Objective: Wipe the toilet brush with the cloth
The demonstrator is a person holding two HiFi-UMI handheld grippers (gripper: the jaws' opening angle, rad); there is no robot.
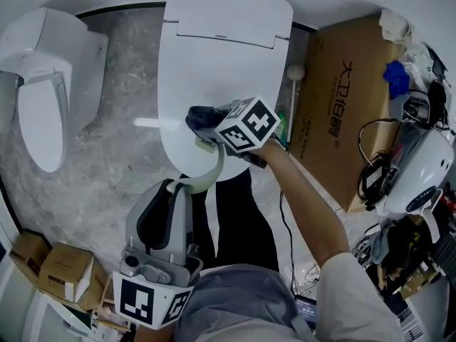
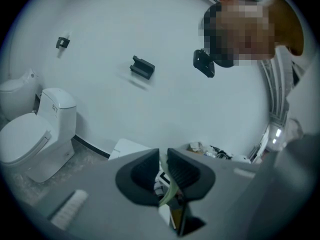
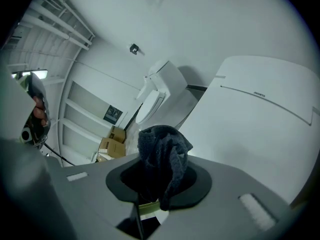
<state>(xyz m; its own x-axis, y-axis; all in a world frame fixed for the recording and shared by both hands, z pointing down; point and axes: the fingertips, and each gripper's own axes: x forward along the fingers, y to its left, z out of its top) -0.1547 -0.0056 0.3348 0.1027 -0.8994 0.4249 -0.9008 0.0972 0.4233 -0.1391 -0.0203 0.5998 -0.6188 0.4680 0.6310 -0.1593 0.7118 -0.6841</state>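
Observation:
A pale green toilet brush handle [image 1: 216,171] curves from my left gripper [image 1: 176,188] up to my right gripper [image 1: 204,125], above a closed white toilet lid [image 1: 221,55]. The left gripper is shut on the handle's lower end; in the left gripper view the thin green handle [image 2: 168,192] is pinched between the jaws of that gripper [image 2: 163,170]. The right gripper is shut on a dark cloth [image 1: 201,115] bunched at the handle's upper end. In the right gripper view the cloth [image 3: 162,154] fills the right gripper [image 3: 159,181], with a strip of the green brush [image 3: 148,208] below. The brush head is hidden.
A second white toilet [image 1: 43,84] stands at the left. A large cardboard box [image 1: 349,98] lies right of the middle toilet, with cables and a white device [image 1: 420,169] beyond it. Small cardboard boxes [image 1: 60,269] sit at the lower left. The floor is grey stone.

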